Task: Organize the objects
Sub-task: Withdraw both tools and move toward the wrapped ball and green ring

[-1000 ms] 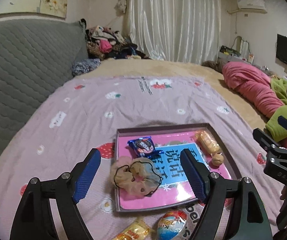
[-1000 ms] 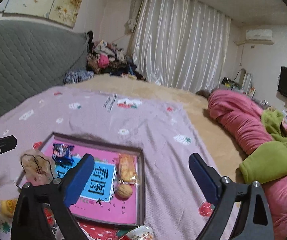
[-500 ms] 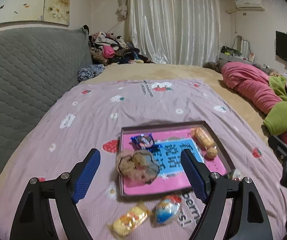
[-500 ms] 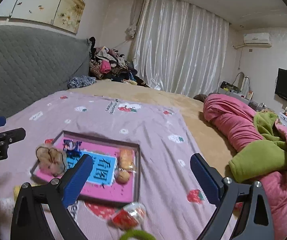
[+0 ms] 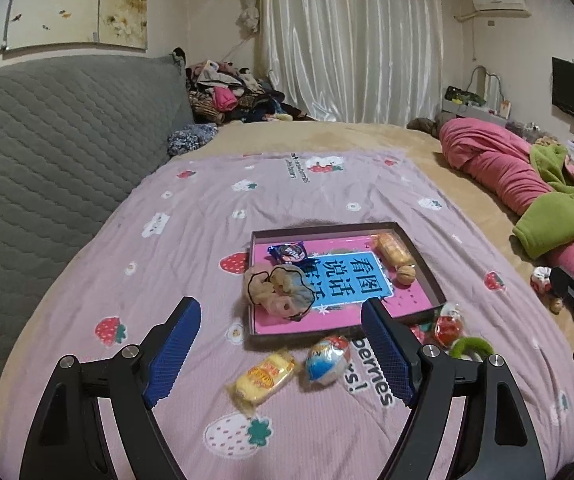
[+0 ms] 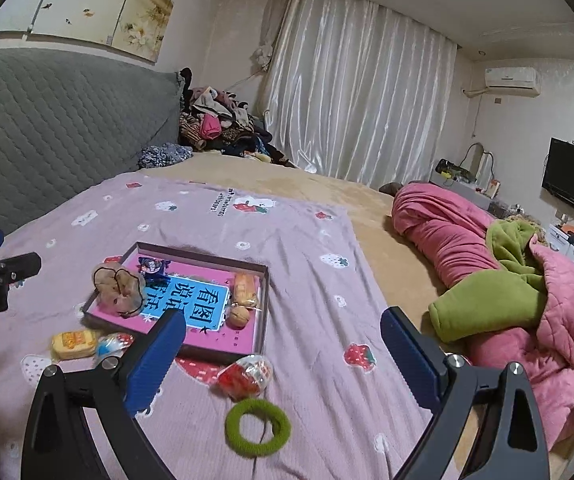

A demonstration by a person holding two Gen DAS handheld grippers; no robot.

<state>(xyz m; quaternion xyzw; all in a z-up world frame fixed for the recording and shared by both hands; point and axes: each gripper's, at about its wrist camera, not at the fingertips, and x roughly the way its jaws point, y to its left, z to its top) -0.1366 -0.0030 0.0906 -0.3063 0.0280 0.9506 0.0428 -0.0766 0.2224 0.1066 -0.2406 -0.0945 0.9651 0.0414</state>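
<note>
A shallow brown box [image 5: 427, 268] [image 6: 265, 304] with a pink and blue card bottom lies on the lilac strawberry blanket. Inside it are a beige scrunchie [image 5: 277, 288] [image 6: 118, 289] draped over its near-left rim, a blue snack packet [image 5: 289, 252], a yellow wrapped cake [image 5: 393, 249] [image 6: 245, 289] and a walnut [image 5: 405, 275] [image 6: 238, 316]. In front of the box lie a yellow wrapped snack [image 5: 265, 376] [image 6: 74, 342], a blue egg-shaped sweet [image 5: 325, 360], a red wrapped sweet [image 6: 245, 374] and a green hair tie [image 6: 258, 427]. My left gripper [image 5: 283, 356] and right gripper [image 6: 283, 358] hang open and empty above the near blanket.
A grey quilted headboard [image 5: 47, 152] runs along the left. Pink and green bedding [image 6: 527, 280] is heaped at the right. A clothes pile [image 5: 231, 96] sits at the far corner before white curtains. A small item [image 5: 541, 278] lies on the tan sheet at right.
Both grippers have pulled back and risen from the box, so it looks smaller and the loose snacks and green hair tie in front of it have come into view. Jaws stayed open.
</note>
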